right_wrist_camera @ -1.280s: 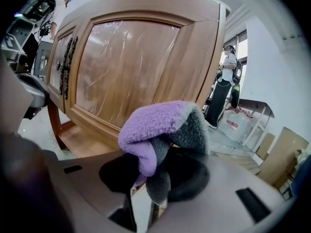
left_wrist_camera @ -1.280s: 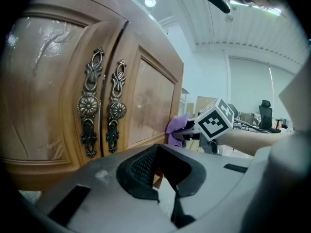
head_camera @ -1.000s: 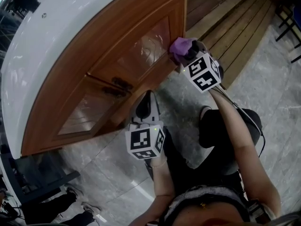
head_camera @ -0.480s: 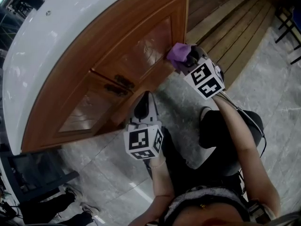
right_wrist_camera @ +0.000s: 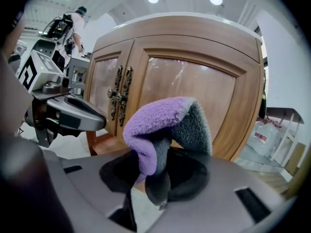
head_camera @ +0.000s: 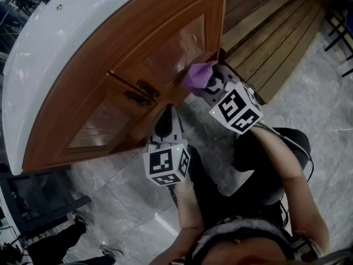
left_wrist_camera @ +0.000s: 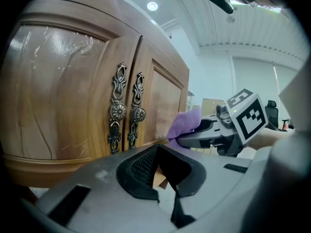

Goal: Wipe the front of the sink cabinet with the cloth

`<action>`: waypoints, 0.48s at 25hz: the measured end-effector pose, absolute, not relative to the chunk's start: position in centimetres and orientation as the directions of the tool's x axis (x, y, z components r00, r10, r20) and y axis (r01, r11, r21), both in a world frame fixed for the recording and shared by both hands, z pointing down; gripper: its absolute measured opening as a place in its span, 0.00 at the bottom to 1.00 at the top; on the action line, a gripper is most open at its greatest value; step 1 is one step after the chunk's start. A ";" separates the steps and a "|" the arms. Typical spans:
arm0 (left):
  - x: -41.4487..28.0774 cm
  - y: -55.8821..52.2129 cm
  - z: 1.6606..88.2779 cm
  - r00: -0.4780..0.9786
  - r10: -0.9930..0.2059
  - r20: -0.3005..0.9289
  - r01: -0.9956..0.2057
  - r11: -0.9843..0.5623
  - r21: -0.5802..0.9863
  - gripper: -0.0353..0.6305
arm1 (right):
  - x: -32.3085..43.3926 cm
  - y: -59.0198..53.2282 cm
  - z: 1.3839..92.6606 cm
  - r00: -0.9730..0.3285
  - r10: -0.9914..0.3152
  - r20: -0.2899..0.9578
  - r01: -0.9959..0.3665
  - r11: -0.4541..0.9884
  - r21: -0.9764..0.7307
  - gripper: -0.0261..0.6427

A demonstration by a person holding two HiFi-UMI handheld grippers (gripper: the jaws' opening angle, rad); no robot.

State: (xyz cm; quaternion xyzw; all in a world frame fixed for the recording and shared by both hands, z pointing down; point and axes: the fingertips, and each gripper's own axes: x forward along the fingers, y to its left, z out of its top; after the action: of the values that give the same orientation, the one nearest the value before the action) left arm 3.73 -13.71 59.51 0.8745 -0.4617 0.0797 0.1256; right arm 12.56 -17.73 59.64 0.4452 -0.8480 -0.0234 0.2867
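Nearer arm: right hand-held gripper (head_camera: 208, 83), clamped on cloth (head_camera: 194, 74); cabinet door (head_camera: 171, 48) straight ahead, close. Idle left hand-held gripper (head_camera: 167, 116), jaws together.

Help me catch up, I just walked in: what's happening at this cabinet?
A person holds a hand-held gripper in each hand, facing the wooden sink cabinet. The right hand-held gripper is shut on a purple cloth, held at the lower edge of the right door; whether it touches the wood is unclear. The left hand-held gripper is shut and empty, low in front of the doors, below the handles.
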 end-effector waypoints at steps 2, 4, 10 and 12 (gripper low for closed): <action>3.3 -13.6 59.5 0.548 -0.796 0.259 -0.836 -0.531 0.139 0.05 | 10.9 -17.0 59.4 -0.476 -0.749 0.462 -0.714 0.635 0.294 0.32; 2.8 -13.4 59.4 0.536 -0.802 0.264 -0.844 -0.520 0.133 0.05 | 9.3 -16.3 59.2 -0.511 -0.726 0.460 -0.682 0.668 0.297 0.32; 1.1 -13.1 59.1 0.501 -0.825 0.261 -0.865 -0.485 0.126 0.05 | 6.0 -14.7 58.1 -0.580 -0.682 0.446 -0.620 0.725 0.300 0.32; 0.7 -13.1 58.9 0.491 -0.832 0.259 -0.871 -0.476 0.122 0.05 | 5.3 -14.3 57.9 -0.591 -0.674 0.443 -0.608 0.733 0.305 0.32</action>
State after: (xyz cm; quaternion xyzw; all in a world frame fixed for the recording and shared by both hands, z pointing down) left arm 0.66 -13.05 58.87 0.8551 -0.4978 0.0823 0.1193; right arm 5.30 -14.29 57.87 0.3601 -0.8898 -0.0608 0.2738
